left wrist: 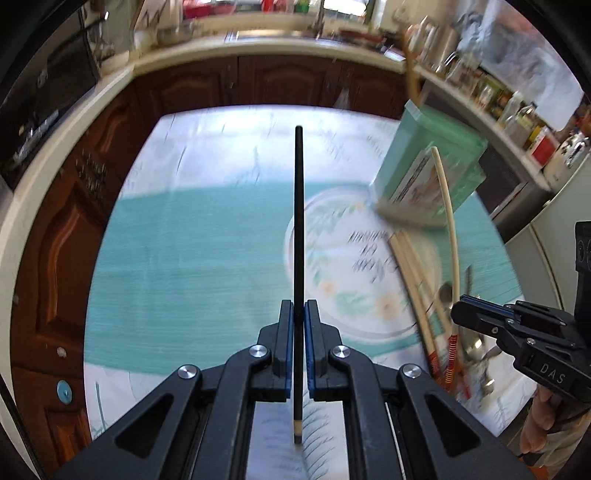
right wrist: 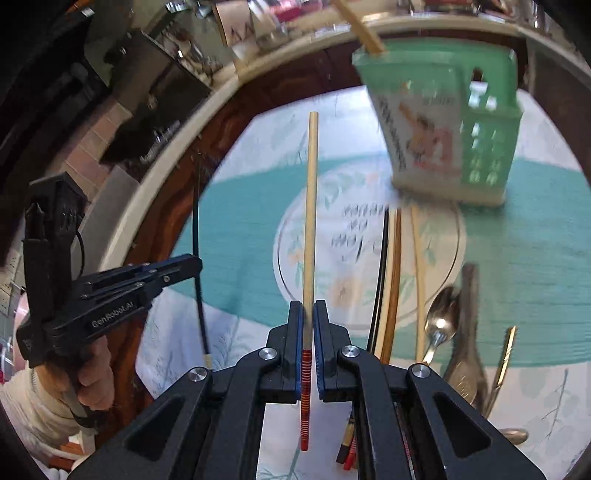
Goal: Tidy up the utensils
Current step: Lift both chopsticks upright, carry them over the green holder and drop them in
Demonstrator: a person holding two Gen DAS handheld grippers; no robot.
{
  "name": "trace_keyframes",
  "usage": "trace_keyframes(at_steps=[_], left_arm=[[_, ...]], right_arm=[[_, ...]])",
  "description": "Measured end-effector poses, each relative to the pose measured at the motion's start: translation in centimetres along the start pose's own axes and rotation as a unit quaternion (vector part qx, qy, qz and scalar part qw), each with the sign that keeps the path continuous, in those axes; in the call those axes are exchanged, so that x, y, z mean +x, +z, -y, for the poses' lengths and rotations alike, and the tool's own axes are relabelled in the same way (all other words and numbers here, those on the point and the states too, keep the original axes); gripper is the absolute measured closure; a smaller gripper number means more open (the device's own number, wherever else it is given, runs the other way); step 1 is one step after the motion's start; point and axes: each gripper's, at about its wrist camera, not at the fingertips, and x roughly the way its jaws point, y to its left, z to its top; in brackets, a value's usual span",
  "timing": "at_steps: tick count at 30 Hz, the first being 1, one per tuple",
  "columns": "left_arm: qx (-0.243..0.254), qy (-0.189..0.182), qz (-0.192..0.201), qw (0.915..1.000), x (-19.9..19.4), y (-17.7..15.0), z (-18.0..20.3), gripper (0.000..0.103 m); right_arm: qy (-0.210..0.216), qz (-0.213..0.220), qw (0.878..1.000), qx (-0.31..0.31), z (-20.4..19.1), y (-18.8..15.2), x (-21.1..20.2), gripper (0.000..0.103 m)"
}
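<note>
A: Left tool clamped on the black chopstick, lifted off the table. Right tool clamped on the pale chopstick, its red-banded end trailing behind the jaws.

B: Axes?

A: Each stick runs straight out along its tool, long end pointing forward and down over the cloth toward the green caddy. The black one aims to the left of the caddy; the pale one also aims left of it.

B: Risks?

A: Thin round sticks in flat pads: either could swivel or slide out if tipped steeply. The long overhang may clip the caddy's rim and knock it over; it looks light. Both tools are close together, so the sticks could cross on the way in.

B: What's left?

A: Loose chopsticks and spoons lie on the cloth on the near side of the caddy; one stick already stands in it
</note>
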Motion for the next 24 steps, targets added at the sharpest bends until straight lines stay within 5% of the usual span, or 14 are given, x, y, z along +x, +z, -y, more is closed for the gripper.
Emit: trace_keyframes(at_steps=[11, 19, 24], left_arm=[[0.051, -0.031, 0.127, 0.9901, -5.4, 10.8, 6.9, 0.1], [0.073, -0.042, 0.169, 0.9821, -8.6, 17.0, 10.5, 0.1], [0.083, -0.045, 0.184, 0.9784, -9.3, 19.4, 11.9, 0.1]], right_arm=[[-0.057, 0.18, 0.982, -0.018, 1.9, 10.4, -11.8, 0.098], [-0.086, 0.258, 0.962, -0.02, 4.0, 17.5, -16.2, 0.098], [-0.101, 0.297, 0.949, -0.018, 5.4, 20.8, -15.5, 0.098]])
